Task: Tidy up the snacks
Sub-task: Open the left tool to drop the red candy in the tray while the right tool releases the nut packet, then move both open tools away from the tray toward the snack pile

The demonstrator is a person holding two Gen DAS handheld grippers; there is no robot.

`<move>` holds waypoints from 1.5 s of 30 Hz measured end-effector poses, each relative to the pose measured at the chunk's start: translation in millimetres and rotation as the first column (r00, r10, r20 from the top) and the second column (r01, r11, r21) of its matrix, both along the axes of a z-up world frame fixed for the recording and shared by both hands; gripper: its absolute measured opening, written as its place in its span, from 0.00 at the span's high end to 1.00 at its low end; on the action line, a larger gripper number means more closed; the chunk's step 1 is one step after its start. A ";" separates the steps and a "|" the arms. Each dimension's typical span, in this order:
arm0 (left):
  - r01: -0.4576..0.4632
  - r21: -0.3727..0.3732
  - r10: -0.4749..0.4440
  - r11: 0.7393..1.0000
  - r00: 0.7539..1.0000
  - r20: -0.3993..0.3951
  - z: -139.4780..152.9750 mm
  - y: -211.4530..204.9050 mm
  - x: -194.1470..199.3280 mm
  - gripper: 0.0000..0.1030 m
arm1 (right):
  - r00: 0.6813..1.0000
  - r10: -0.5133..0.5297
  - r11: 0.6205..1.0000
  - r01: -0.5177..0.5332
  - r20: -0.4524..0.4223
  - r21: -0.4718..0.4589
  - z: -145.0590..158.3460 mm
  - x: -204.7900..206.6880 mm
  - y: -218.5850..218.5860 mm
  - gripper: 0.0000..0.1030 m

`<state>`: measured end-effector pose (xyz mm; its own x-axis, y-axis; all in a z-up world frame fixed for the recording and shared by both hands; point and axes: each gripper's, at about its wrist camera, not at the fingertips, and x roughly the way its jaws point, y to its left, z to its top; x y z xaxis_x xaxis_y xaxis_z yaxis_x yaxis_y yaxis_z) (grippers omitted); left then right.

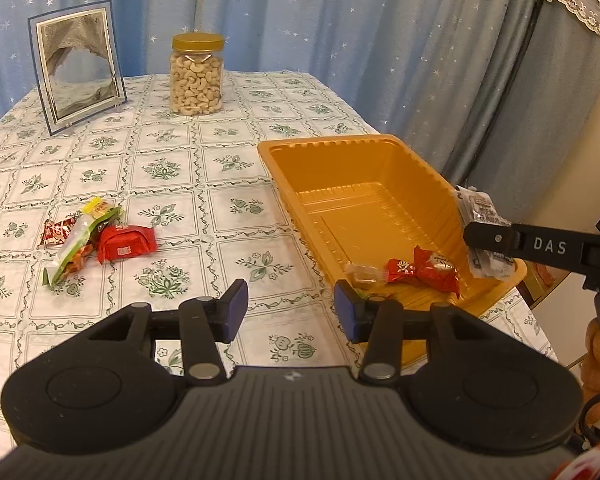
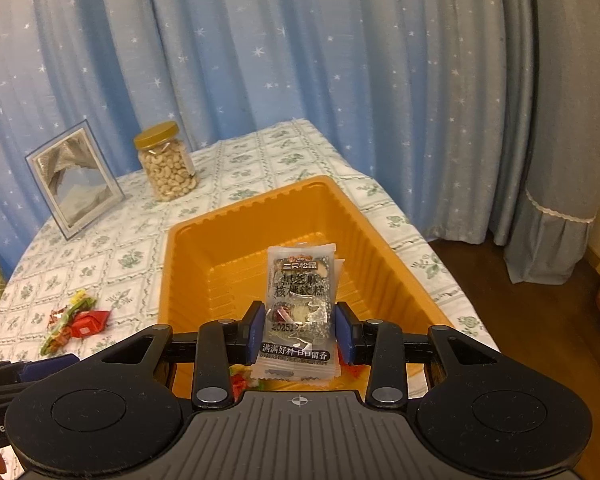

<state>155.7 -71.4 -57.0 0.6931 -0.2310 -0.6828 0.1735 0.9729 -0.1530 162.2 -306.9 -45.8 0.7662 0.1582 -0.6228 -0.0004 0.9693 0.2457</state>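
- Right gripper [image 2: 300, 330] pinches a clear sachet of dark sesame-walnut cake [image 2: 300, 300] over the near end of the orange tray [image 2: 260, 208]; I'd release low, beside the red candies [image 1: 420, 272] already inside.
- Left gripper [image 1: 291, 306]: jaws apart, nothing between them, beside the tray's near corner.
- Loose pile of snack wrappers [image 1: 96, 236] waits on the tablecloth [image 1: 220, 160]; cashew jar [image 1: 196, 74] and picture frame [image 1: 78, 66] stand well clear.

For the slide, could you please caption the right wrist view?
Right hand-held gripper holding a clear silver-printed snack packet above the orange plastic tray on the floral tablecloth.
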 end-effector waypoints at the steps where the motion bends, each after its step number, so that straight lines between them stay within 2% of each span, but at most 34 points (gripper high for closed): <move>1: -0.001 -0.001 0.001 1.000 1.000 0.001 0.5 1.1 0.0 0.58 | 1.000 0.002 1.000 -0.002 0.001 0.006 0.0 1.3 0.9 0.63; 5: -0.008 0.000 0.008 1.000 1.000 0.002 0.8 5.0 -0.8 0.57 | 1.000 -0.003 0.999 0.003 0.016 0.037 -1.2 5.2 1.6 0.63; 6: -0.009 0.006 0.009 1.000 1.000 0.003 0.6 5.7 -2.0 0.56 | 1.000 -0.006 0.999 0.005 0.021 0.051 -2.4 5.5 0.3 0.60; 8: -0.013 0.013 0.013 1.000 1.000 0.003 -0.1 8.2 -4.4 0.56 | 1.000 -0.021 0.996 0.019 0.015 0.082 -4.6 6.3 -3.9 0.25; 9: -0.016 0.012 0.016 1.000 1.000 0.001 -0.4 10.0 -5.7 0.56 | 1.000 -0.026 0.995 0.024 0.016 0.095 -5.0 5.2 -6.3 0.23; 18: -0.031 0.012 0.031 0.999 1.000 0.001 2.4 22.1 -24.4 0.48 | 0.998 -0.060 0.996 0.060 -0.013 0.072 -3.9 -29.5 -12.8 0.23; 25: -0.041 0.005 0.041 0.999 0.999 0.015 14.9 30.4 -45.0 0.38 | 0.998 -0.055 0.997 0.057 -0.033 0.052 1.0 -59.9 -2.6 0.23; 34: -0.064 -0.011 0.064 0.998 0.997 0.039 30.1 45.0 -71.9 0.29 | 0.999 -0.002 1.000 0.002 -0.043 0.011 12.5 -87.3 24.1 0.23; 45: -0.083 -0.009 0.083 0.997 0.995 0.063 41.4 57.7 -91.6 0.24 | 0.998 0.059 0.998 -0.059 -0.033 -0.006 20.7 -102.4 50.0 0.23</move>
